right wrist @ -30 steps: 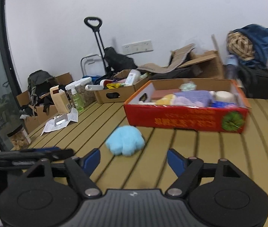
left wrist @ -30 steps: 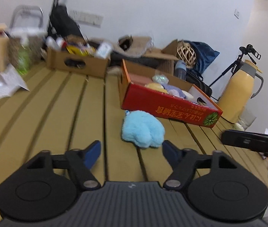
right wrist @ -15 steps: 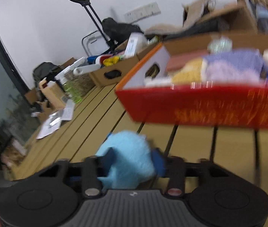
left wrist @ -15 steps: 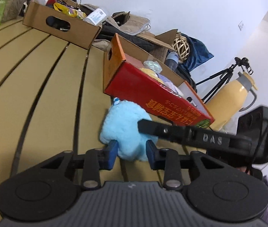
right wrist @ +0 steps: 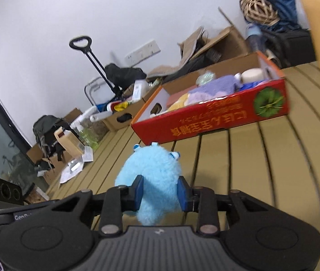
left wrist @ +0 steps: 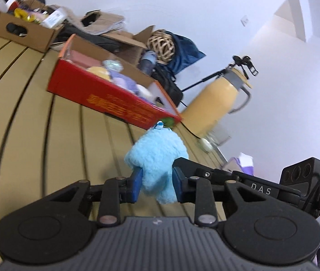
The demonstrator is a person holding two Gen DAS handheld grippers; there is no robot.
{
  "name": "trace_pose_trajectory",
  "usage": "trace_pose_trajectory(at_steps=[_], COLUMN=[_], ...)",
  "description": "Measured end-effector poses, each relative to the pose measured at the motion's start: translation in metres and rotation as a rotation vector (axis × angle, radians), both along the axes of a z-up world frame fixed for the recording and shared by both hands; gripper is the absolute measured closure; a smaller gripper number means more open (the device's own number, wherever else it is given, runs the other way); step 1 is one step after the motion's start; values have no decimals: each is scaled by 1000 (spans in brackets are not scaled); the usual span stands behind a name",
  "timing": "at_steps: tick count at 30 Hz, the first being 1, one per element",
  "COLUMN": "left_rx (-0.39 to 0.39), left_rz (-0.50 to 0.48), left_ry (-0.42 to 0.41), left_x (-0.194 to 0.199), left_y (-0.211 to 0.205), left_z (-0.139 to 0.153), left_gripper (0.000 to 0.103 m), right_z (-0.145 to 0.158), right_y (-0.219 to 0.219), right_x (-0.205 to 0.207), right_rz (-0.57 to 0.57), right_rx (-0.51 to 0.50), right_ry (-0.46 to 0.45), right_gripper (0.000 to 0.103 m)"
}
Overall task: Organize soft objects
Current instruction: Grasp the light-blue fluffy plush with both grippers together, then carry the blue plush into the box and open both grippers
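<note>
A fluffy light-blue plush toy [left wrist: 157, 155] sits between the blue pads of my left gripper [left wrist: 156, 180], whose jaws are closing and press into its fur. In the right wrist view the same plush toy [right wrist: 153, 169] is squeezed between the pads of my right gripper [right wrist: 160, 192], whose jaws are also closing. I cannot tell whether the toy still touches the slatted table [right wrist: 272, 158]. Beyond it stands a red cardboard box [right wrist: 216, 122] holding purple, yellow and white soft items. In the left wrist view the red box [left wrist: 105, 97] lies up and to the left of the toy.
A yellow thermos jug [left wrist: 214, 106] stands right of the red box, near the table's edge. A brown cardboard box [left wrist: 24, 27] full of bottles sits at the far left. Papers and a carton [right wrist: 69, 142] lie along the table's left side. Bags and a trolley line the wall.
Both grippers went from wide open and short of the plush toy to closed around it from two sides. Both views have tilted, and the toy now sits right at the fingertips.
</note>
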State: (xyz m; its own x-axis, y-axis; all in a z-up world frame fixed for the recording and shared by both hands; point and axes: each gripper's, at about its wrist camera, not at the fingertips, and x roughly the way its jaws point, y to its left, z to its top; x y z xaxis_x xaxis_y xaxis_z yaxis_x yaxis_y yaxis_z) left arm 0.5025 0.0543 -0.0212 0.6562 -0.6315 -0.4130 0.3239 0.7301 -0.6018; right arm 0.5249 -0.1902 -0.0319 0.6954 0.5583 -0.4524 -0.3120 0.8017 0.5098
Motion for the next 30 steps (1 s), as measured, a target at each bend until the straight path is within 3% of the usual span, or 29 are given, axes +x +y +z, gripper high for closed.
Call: trace_pose_trajectory(at_steps=[11,17,23,27,30], left_rx=[71,84,92,95,108], left_rz=[-14,-11,-36,-27,-16], left_ry=[-103,-157,-199,-175,-143], left_x=[-102,-118,-50,34,104], left_y=[-47,-61,-65,-63,-61], left_z=[46,59,81,95,98], left_gripper=[74,74,74,74,74], right_z=[32,48,71,93,100], right_y=[-54,-70,-73,-72,-69], right_x=[-108,-139,-105,-32,37], right_rz=[-22,-15,-18,-14,-17], right_rx=[69,68,38,29,32], right_ry=[-76,-138,-198,-215,-173], right_gripper=[73,73,73,74,74])
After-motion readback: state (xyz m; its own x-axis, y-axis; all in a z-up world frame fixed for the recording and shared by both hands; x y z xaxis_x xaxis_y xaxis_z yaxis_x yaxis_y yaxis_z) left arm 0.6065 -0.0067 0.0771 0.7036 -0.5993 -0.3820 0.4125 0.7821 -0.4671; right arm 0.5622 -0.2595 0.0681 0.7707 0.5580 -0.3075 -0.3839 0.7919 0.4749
